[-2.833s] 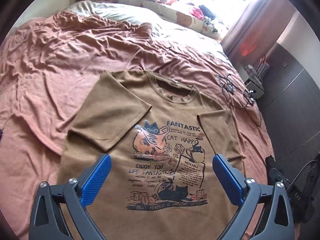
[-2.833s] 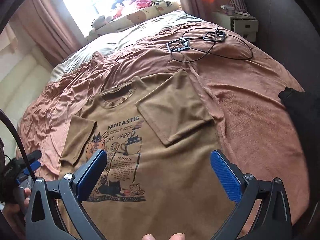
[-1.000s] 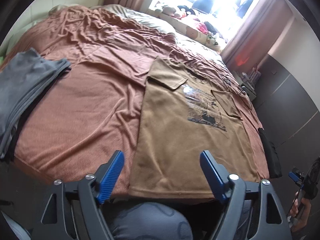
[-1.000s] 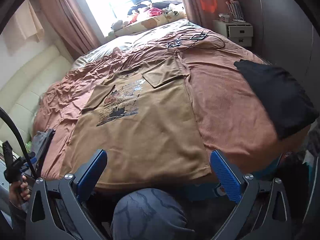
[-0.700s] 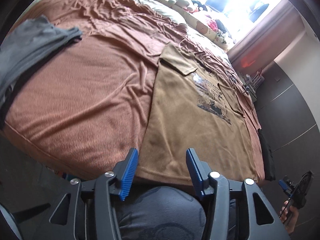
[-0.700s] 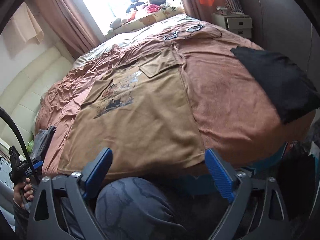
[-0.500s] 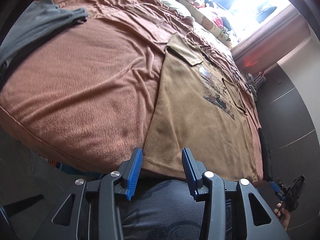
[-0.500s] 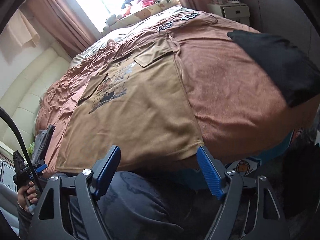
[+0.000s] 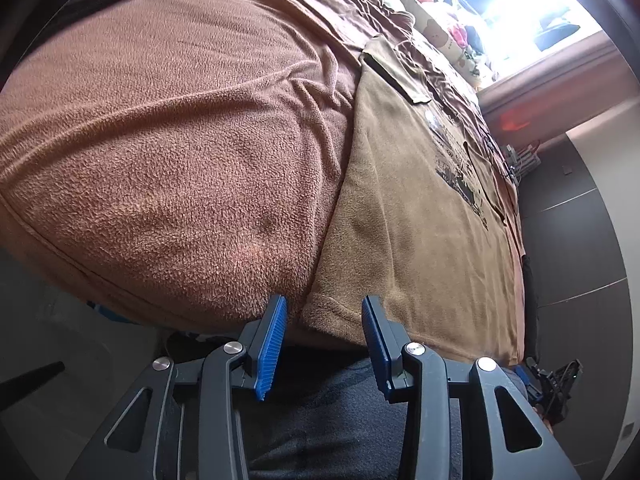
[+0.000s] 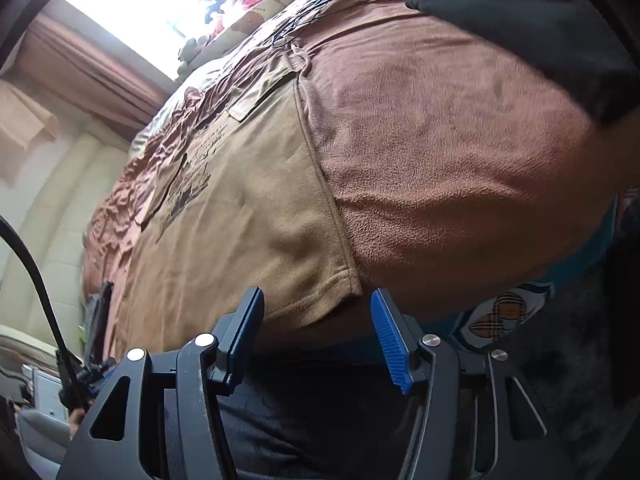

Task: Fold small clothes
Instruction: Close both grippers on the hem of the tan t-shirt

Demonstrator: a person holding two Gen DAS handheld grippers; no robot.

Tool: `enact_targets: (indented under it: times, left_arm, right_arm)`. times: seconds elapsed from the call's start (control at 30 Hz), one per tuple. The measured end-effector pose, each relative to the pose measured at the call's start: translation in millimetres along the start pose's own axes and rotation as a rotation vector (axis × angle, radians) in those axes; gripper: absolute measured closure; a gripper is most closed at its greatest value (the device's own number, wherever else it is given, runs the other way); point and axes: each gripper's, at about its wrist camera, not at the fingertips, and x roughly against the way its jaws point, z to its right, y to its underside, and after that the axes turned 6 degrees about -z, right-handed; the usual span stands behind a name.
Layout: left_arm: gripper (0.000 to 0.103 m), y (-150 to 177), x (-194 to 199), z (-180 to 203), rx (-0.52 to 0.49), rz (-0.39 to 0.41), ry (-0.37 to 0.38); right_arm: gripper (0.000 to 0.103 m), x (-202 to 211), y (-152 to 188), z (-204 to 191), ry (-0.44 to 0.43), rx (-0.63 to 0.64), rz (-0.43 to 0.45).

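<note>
Rust fleece blanket [image 9: 168, 128] covers the bed, window behind. Tan t-shirt [image 9: 420, 216] flat on it. Left gripper [image 9: 323, 320] half-spread around a hem corner, not pinching; right gripper [image 10: 318, 312] closing around the other corner, pads clear.

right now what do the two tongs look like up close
Both match: the left tongs and right tongs have dark grey, angular plastic arms with triangular cut-outs and round silver pivot bolts. Each finger ends in a bright blue ribbed pad. In the right wrist view a thick black cable curves up at the left edge.
</note>
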Motion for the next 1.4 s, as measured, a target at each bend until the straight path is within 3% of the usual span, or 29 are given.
enact_targets:
  times: [0.3,0.43,0.5,0.67,0.73,1.13,1.4]
  left_arm:
    - [0.062,1,3,-6,0.035,0.001,0.044]
    - [0.062,2,3,-9,0.063,0.000,0.070]
    - [0.062,3,4,-11,0.076,0.003,0.081]
    - [0.062,8,6,-15,0.111,0.010,0.119]
    - [0.062,10,6,-17,0.123,0.014,0.135]
    - [0.062,10,8,-18,0.156,0.083,0.223]
    - [0.062,8,3,-16,0.132,0.093,0.188]
  right_arm:
    - [0.050,-31,2,21,-0.151,-0.090,0.000]
    - [0.054,-40,2,22,-0.205,-0.096,0.004]
    - [0.061,-44,2,26,-0.206,-0.107,0.017]
    - [0.095,-42,0,30,-0.148,-0.128,0.036]
    - [0.099,-35,3,26,-0.125,-0.130,0.059]
    - [0.101,-2,11,29,-0.187,-0.180,0.140]
    - [0.101,-2,6,32,-0.194,-0.163,0.149]
